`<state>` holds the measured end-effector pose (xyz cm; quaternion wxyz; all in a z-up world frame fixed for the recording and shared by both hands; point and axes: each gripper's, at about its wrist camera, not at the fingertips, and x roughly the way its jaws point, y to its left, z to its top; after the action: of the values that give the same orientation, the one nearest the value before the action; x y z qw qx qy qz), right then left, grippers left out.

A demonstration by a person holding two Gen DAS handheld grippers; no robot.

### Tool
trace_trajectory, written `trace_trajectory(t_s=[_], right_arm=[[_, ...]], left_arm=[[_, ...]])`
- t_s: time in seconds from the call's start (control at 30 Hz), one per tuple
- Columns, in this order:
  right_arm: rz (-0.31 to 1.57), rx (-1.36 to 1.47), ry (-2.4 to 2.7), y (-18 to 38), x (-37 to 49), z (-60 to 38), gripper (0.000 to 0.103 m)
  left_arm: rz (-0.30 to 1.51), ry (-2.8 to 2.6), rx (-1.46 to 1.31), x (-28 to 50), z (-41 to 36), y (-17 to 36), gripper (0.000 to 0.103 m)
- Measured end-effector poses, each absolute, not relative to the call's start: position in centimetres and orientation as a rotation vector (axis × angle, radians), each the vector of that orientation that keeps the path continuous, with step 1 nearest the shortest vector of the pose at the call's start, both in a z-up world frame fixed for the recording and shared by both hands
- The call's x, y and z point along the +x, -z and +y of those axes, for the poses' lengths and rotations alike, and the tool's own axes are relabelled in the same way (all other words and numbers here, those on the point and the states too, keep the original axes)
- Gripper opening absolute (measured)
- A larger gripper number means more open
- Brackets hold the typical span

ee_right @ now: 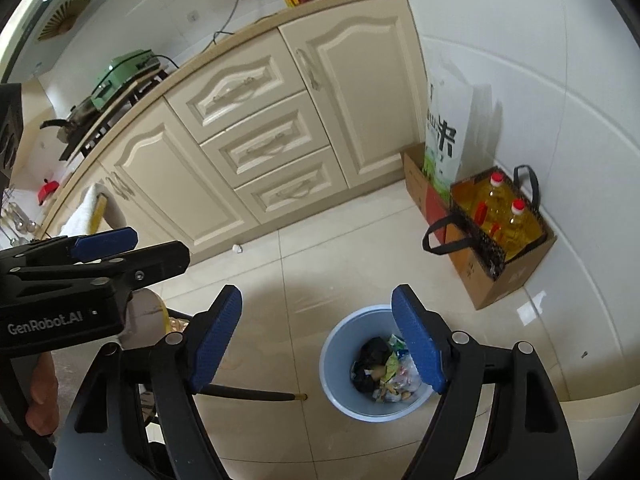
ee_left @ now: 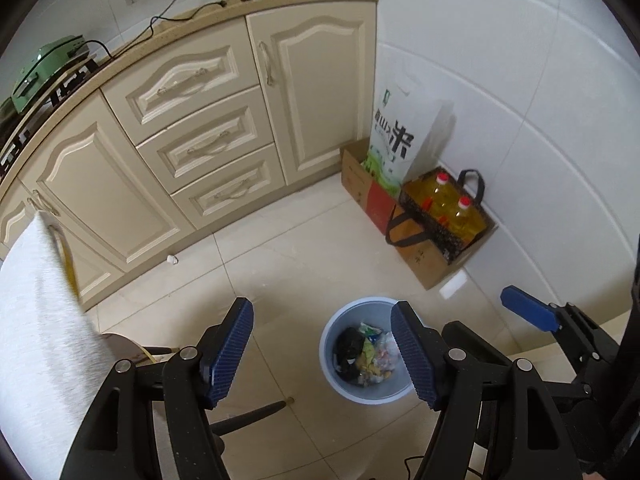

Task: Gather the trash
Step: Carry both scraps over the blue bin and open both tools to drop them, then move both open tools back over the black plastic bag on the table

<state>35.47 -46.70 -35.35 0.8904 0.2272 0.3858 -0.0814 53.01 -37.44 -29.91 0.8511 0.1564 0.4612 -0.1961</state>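
Both tongs are wide open and hold nothing. Left gripper [ee_left: 322, 354] and right gripper [ee_right: 318, 340] hang high over the tiled floor [ee_left: 280, 264]. Right below them stands a round pale blue plastic trash bin [ee_left: 332, 376] with wrappers and a dark bag inside. Well apart from it, by the cream cabinet [ee_left: 200, 140], lies a small white crumpled scrap [ee_left: 172, 259]. It looks light and soft, so I think a gentle pinch across its middle would do.
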Motion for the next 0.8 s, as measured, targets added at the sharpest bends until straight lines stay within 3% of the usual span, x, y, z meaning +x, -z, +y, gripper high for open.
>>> trace_trajectory(t_s=[0.3,0.47,0.8], right_arm=[[0.704,0.363,0.142,26.6,34.5,-40.9,0.086],[0.620,0.282,0.067,20.9,34.6,-34.3,0.091],[0.574,0.140,-0.180,15.0,40.7,-17.6,0.097]], left_arm=[[0.878,0.450,0.210,48.5,-28.9,22.9,0.069],[0.747,0.399,0.142,44.4,-19.7,17.4,0.086],[0.568,0.118,0.077,38.6,2.0,12.2,0.095]])
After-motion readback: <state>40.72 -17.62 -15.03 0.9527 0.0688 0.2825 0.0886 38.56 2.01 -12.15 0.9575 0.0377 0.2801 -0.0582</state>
